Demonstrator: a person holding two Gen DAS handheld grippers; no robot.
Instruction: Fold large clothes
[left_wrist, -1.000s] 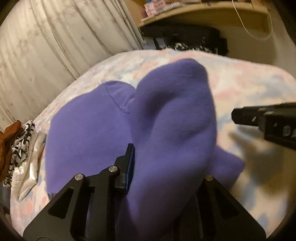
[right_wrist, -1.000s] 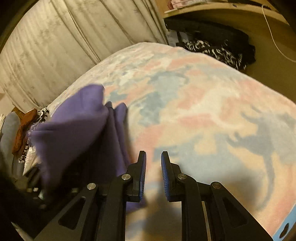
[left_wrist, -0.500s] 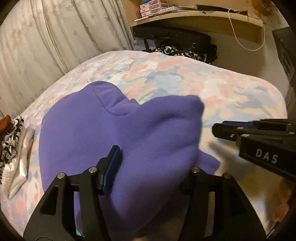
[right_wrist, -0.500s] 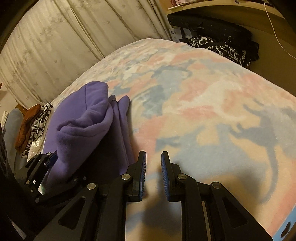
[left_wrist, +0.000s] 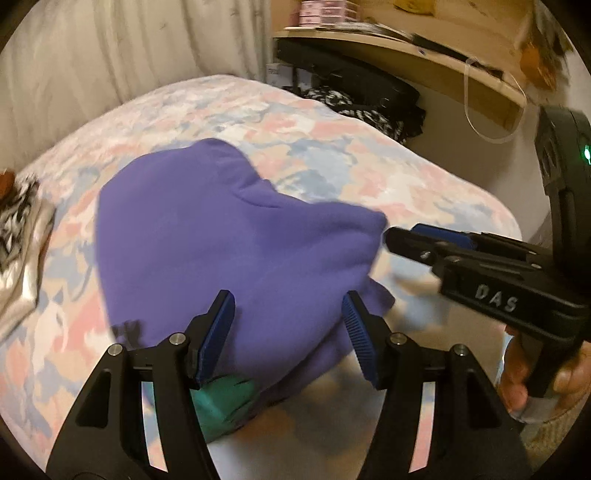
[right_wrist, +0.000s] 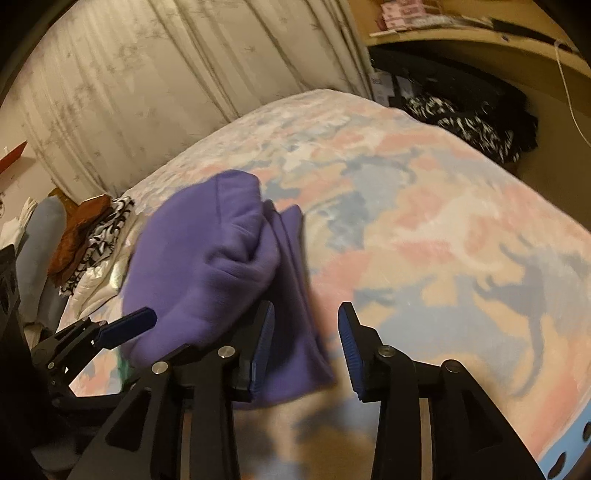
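Lying bunched at centre frame on a pastel patterned bedspread (left_wrist: 369, 162), a purple fleece garment (left_wrist: 221, 240) awaits its next fold. From left to right in the left wrist view: a heap of other clothes (left_wrist: 18, 236) at the left edge, the garment, then the right gripper (left_wrist: 424, 240) entering from the right edge. The left gripper (left_wrist: 288, 332) spreads wide at bottom centre, empty, its fingers straddling the garment's near edge. The right gripper, also wide open and holding nothing, sits just beside the garment's right corner, seemingly nearer that corner.
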